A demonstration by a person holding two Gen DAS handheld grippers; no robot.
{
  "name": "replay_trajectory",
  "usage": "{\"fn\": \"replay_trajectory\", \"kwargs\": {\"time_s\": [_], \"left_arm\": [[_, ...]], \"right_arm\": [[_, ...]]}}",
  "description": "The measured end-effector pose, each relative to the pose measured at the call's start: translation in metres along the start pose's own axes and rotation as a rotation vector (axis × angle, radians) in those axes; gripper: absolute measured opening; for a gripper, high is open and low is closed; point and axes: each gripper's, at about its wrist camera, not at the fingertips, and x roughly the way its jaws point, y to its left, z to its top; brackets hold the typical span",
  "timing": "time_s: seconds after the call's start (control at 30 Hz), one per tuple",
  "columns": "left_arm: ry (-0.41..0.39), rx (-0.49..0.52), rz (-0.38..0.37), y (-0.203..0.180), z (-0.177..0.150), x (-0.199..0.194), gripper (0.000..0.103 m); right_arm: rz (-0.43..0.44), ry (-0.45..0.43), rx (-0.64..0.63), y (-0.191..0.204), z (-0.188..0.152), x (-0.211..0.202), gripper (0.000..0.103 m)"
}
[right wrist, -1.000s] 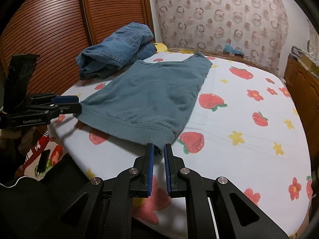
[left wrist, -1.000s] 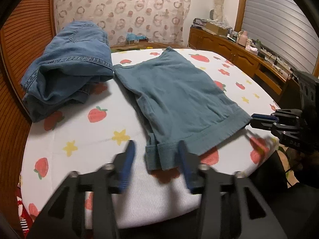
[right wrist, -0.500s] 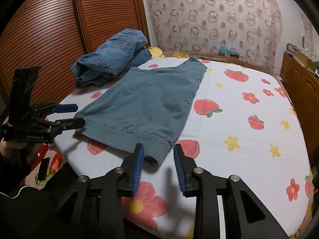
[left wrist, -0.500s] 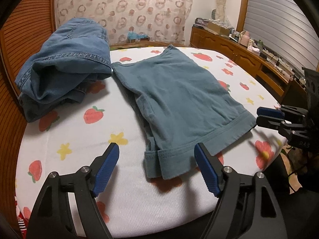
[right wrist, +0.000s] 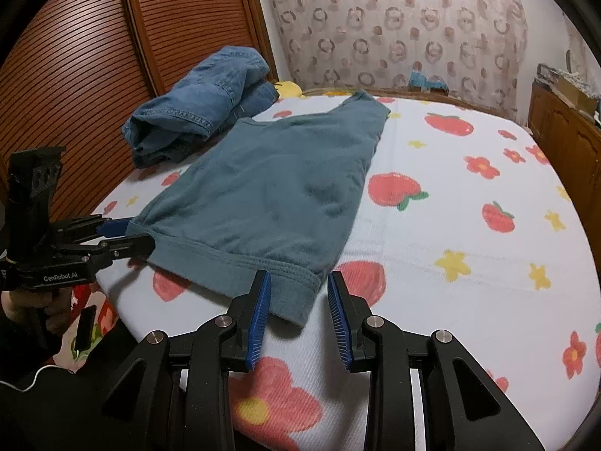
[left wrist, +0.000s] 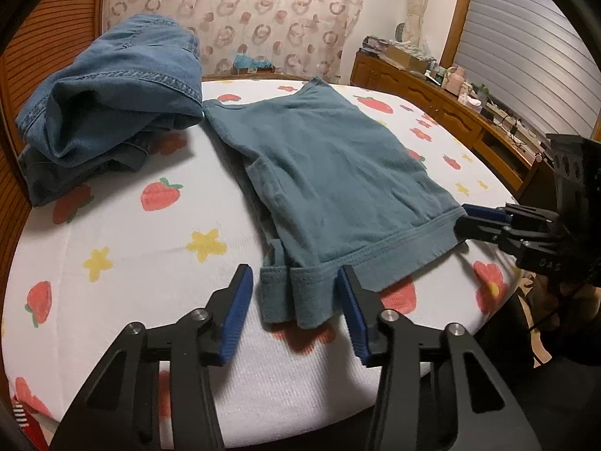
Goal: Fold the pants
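Note:
Teal pants lie flat on the bed, waistband toward me. In the left wrist view my left gripper straddles the waistband's folded left corner; its jaws are closing, and the blue pads stand just off the cloth. In the right wrist view the same pants show, and my right gripper is open with the waistband's right corner between its fingers, untouched. Each gripper also shows from the side in the other's view: right gripper, left gripper.
A heap of blue denim jeans lies at the pants' far left. The bed's strawberry-print sheet spreads bare to the right. A slatted wooden door stands left, a cluttered wooden sideboard right. A person's hand holds the left gripper.
My left jaws spread wide, then narrowed around the waistband's left corner. My right jaws went from shut to open and now straddle the right corner.

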Motion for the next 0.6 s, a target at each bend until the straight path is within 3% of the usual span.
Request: {"fn": "replay_trajectory", "kwargs": {"time_s": [0.17,0.47,0.6], "left_arm": [[-0.004,0.001,-0.002,-0.0006,-0.0009,-0.0009,0.040],[-0.004,0.018,-0.019,-0.0056,-0.0009,-0.0063,0.016],[-0.004,0.020,-0.021,-0.0077,0.0009,-0.0090,0.015]], "right_arm": [[0.010,0.009,0.000,0.0005,-0.0003,0.0049,0.032],[0.024,0.010,-0.010,0.0007,-0.0026,0.0057,0.032],[0.006,0.026,-0.049,0.0042,-0.0012,0.0051,0.022]]}}
